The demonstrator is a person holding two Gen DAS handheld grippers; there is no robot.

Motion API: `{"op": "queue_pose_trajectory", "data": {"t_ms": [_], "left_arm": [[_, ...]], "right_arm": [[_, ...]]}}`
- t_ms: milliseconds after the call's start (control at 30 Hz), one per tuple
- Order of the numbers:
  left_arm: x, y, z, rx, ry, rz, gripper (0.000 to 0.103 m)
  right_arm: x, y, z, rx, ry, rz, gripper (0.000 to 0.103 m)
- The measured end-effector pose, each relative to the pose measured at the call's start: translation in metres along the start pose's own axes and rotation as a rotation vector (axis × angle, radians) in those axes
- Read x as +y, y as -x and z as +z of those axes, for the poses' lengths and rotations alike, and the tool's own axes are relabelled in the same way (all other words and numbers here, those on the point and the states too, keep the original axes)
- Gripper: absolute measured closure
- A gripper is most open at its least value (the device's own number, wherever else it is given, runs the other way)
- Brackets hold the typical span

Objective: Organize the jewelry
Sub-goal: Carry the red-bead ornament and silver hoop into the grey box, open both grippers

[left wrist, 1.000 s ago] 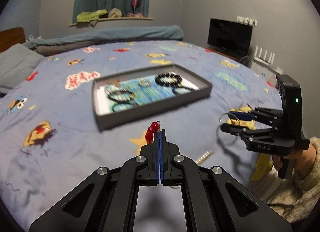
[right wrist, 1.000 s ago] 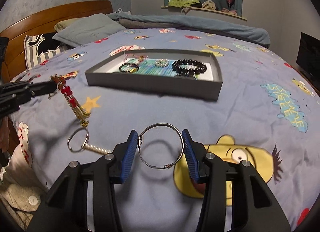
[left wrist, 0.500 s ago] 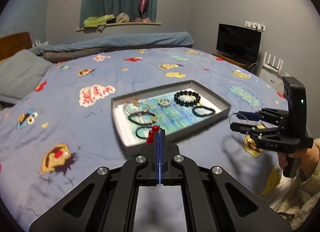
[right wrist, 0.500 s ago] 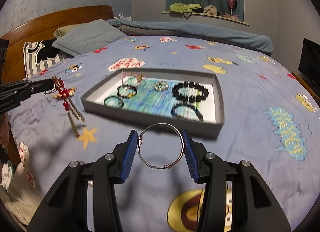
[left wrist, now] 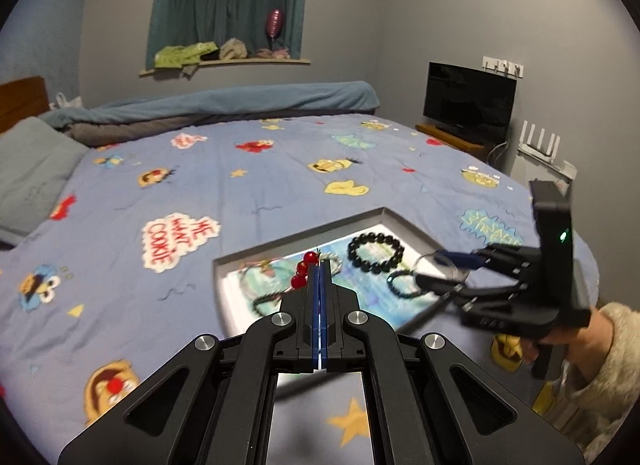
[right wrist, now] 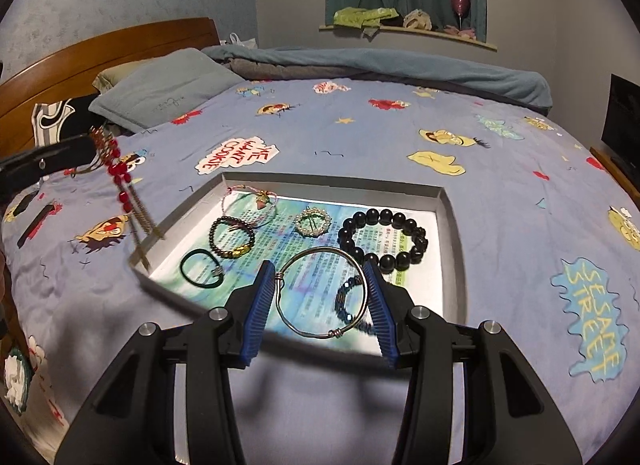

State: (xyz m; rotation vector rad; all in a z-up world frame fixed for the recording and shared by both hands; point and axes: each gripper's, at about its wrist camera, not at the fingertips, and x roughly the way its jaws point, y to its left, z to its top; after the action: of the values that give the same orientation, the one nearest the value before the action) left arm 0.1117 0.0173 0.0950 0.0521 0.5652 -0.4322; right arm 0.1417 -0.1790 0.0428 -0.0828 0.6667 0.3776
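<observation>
A shallow grey tray (right wrist: 332,181) lined with printed paper lies on the bed. It holds a black bead bracelet (right wrist: 382,239), a pearl ring (right wrist: 313,221), a dark bracelet with gold beads (right wrist: 232,237), a black hair tie (right wrist: 200,269) and a pink cord bracelet (right wrist: 250,201). My right gripper (right wrist: 318,269) is shut on a silver wire bangle (right wrist: 320,249) above the tray's near edge. My left gripper (left wrist: 319,265) is shut on a red-bead tassel ornament (right wrist: 120,181), which dangles over the tray's left rim. Its red beads (left wrist: 306,259) show beside the tips.
The blue cartoon-print bedsheet (right wrist: 500,193) spreads all around the tray. A grey pillow (right wrist: 160,89) and wooden headboard (right wrist: 100,53) lie far left, a rolled blanket (right wrist: 380,65) at the back. A TV (left wrist: 468,99) stands right of the bed. A sleeved hand (left wrist: 592,341) holds the right gripper.
Both grippers have moved forward and upward with their pieces, from the bare sheet to above the tray's near side. The tray looks larger and closer. Both grips are unchanged.
</observation>
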Motion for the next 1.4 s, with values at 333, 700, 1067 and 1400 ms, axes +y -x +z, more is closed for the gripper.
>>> {"op": "queue_pose_trajectory", "data": {"t_ms": [333, 700, 1067, 1400], "left_arm": [[-0.011, -0.084, -0.010, 0.141, -0.058, -0.121, 0.102], [-0.022, -0.138, -0.032, 0.276, -0.066, -0.177, 0.102], [-0.006, -0.136, -0.039, 0.275, -0.003, -0.128, 0.057], [0.005, -0.126, -0.043, 0.268, 0.034, -0.106, 0.052]], "right_arm": [[-0.012, -0.042, 0.004, 0.074, -0.008, -0.014, 0.057], [-0.042, -0.053, -0.003, 0.129, -0.026, -0.068, 0.057], [-0.046, -0.062, -0.002, 0.159, -0.034, -0.057, 0.057], [-0.037, -0.070, -0.001, 0.210, 0.009, -0.064, 0.057]]}}
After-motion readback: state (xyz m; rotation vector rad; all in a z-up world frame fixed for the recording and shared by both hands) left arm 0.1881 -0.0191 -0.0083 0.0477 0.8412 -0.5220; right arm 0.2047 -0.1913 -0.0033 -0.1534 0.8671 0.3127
